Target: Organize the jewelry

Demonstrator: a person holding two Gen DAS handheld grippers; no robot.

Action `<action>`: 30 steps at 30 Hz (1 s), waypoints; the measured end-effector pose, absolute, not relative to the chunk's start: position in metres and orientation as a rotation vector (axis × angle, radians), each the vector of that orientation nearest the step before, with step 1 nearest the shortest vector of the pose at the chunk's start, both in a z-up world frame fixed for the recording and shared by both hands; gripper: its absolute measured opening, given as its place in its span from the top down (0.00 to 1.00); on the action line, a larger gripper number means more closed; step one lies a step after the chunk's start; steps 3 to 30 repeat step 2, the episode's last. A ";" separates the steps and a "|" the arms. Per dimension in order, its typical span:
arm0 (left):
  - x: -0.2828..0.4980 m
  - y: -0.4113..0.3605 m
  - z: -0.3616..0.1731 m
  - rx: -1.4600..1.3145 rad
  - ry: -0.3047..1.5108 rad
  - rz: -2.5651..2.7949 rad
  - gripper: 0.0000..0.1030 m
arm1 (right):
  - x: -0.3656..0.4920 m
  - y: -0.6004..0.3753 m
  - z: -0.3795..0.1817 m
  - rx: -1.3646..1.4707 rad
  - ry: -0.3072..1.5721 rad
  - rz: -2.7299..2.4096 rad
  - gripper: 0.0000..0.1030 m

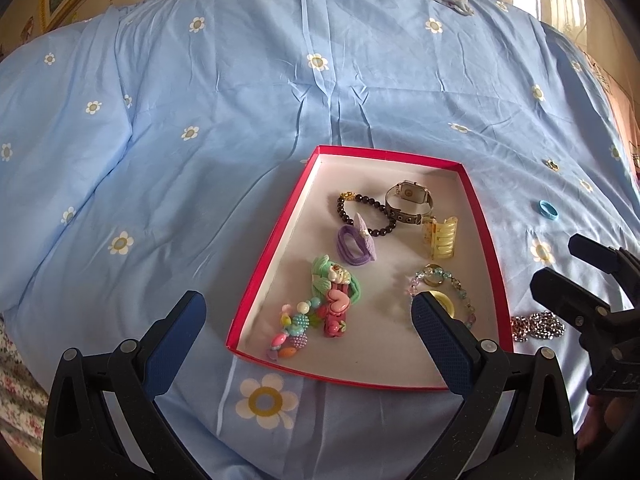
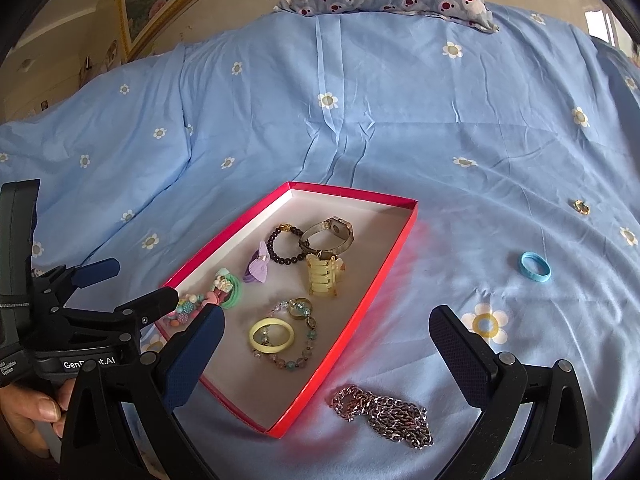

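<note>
A: Three pieces are not yet in the red box (image 2: 394, 240): the chain (image 2: 384, 412), the blue ring (image 2: 535, 267) and a small gold piece (image 2: 580, 207) far out on the bedsheet (image 2: 360, 100).

B: Logged. Box contents?

A: Watch (image 2: 328, 232), dark bead bracelet (image 2: 286, 246), yellow hair clip (image 2: 322, 278), purple hair tie (image 2: 258, 270), yellow bangle (image 2: 272, 334), clear bead bracelet (image 2: 296, 344), pastel bits at the near left corner (image 2: 208, 302).

B: Gripper status?

A: Right gripper (image 2: 324, 344) has its fingers spread wide, nothing between them. Left gripper (image 1: 308, 324) likewise wide apart and empty, hovering over the near end of the box.

B: Step in hand, my reading: the right one takes the chain. It sits just outside the box's near right wall, low in the right view, between the two fingers but closer to the camera than the tips.

A: Agreed. Judgement: draw back a little and drop so the tips straddle the heap's thickest part. Pinch a bunched clump, not a single link, or it will trail and snag on the box wall.

B: Soft sheet, too. Pressing down may catch a fold of fabric.

A: Then lift high before crossing the red wall, and release over bare floor near the bangle.
</note>
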State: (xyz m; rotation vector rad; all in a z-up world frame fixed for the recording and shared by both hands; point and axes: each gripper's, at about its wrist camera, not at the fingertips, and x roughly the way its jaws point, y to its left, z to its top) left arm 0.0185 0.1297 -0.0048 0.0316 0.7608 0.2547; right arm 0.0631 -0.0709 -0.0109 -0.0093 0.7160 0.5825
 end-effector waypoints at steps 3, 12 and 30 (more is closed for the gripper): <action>0.019 0.127 -0.005 0.025 0.766 0.247 0.00 | 0.064 -0.072 -0.013 -0.007 0.723 0.584 0.00; 0.019 0.127 -0.005 0.025 0.766 0.247 0.00 | 0.064 -0.072 -0.013 -0.007 0.723 0.584 0.00; 0.019 0.127 -0.005 0.025 0.766 0.247 0.00 | 0.064 -0.072 -0.013 -0.007 0.723 0.584 0.00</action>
